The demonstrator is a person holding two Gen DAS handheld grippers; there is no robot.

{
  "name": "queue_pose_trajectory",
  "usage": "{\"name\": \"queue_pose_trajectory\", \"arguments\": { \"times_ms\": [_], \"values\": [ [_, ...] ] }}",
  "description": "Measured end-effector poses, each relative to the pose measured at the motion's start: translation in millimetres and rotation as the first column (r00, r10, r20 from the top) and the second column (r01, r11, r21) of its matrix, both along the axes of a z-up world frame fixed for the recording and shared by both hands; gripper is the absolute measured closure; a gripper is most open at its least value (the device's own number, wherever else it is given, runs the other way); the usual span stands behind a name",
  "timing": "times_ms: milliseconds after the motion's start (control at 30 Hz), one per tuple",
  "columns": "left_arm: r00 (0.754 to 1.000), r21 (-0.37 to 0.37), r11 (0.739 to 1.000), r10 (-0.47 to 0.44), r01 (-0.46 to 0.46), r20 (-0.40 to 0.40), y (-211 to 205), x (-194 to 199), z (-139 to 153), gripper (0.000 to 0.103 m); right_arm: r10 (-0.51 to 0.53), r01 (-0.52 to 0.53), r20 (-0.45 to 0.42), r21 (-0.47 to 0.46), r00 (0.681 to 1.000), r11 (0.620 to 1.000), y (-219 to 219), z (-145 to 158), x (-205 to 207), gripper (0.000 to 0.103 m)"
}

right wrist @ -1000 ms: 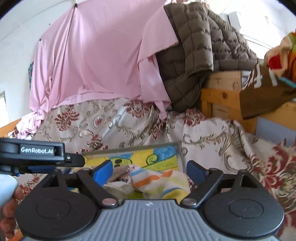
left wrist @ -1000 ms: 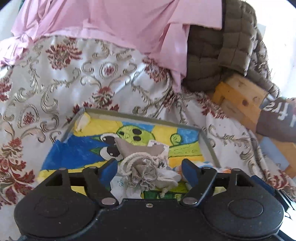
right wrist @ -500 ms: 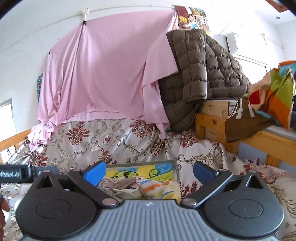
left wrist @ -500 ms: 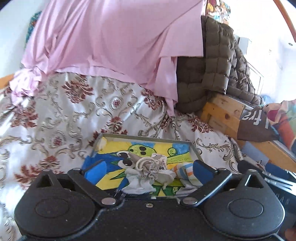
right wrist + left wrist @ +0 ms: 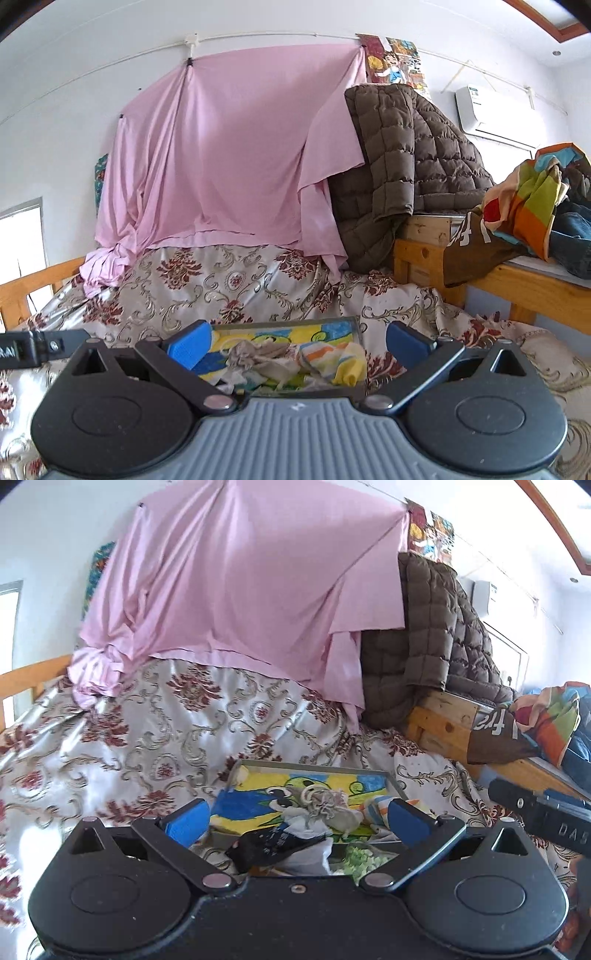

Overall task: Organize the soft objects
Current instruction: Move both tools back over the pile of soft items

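Blue-padded jaws are standing wide apart and empty on both tools, having just been opening over a bright cartoon-printed tray [image 5: 258, 768] on a floral bedspread [image 5: 122, 738]. Ahead of and below the left gripper [image 5: 295, 818], a grey drawstring pouch [image 5: 325, 805] is lying in the tray; beside it, a striped sock [image 5: 332, 358] is lying ahead of the right gripper [image 5: 297, 341]. Nearer the left tool, outside the tray's near rim, a black packet [image 5: 273, 845] is sitting, likely the closest next pick, its length running across the jaws.
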State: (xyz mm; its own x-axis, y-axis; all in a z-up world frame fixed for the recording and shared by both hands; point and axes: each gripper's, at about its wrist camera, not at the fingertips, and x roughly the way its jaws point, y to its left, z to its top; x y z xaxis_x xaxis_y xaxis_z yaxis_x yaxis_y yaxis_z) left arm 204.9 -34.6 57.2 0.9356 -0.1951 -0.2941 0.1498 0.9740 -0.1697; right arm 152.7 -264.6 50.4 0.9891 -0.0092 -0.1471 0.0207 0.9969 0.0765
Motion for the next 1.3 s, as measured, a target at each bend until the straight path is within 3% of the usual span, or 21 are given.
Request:
{"name": "queue_pose_trajectory", "arguments": {
  "times_ms": [300,633,900,1300],
  "values": [
    [0.999,-0.032,0.999,0.034,-0.034,0.003,15,-56,-24,0.001,0.003,-0.002,0.018,-0.014,1.0,1.0,19,-25,-45,0.0],
    [0.998,0.062,0.998,0.028,-0.024,-0.063,30,-85,-60,0.001,0.015,-0.024,-0.149,-0.058,0.989,0.998,44,-59,-60,0.0],
    [0.987,0.107,0.993,0.07,-0.055,-0.142,51,-80,-88,0.001,0.057,-0.091,-0.24,-0.133,0.969,0.987,69,-80,-49,0.0],
    [0.963,0.093,0.984,0.17,-0.153,-0.21,76,-65,-101,0.001,0.098,-0.161,-0.304,-0.192,0.948,0.968,89,-94,-38,0.0]
  ]
}}
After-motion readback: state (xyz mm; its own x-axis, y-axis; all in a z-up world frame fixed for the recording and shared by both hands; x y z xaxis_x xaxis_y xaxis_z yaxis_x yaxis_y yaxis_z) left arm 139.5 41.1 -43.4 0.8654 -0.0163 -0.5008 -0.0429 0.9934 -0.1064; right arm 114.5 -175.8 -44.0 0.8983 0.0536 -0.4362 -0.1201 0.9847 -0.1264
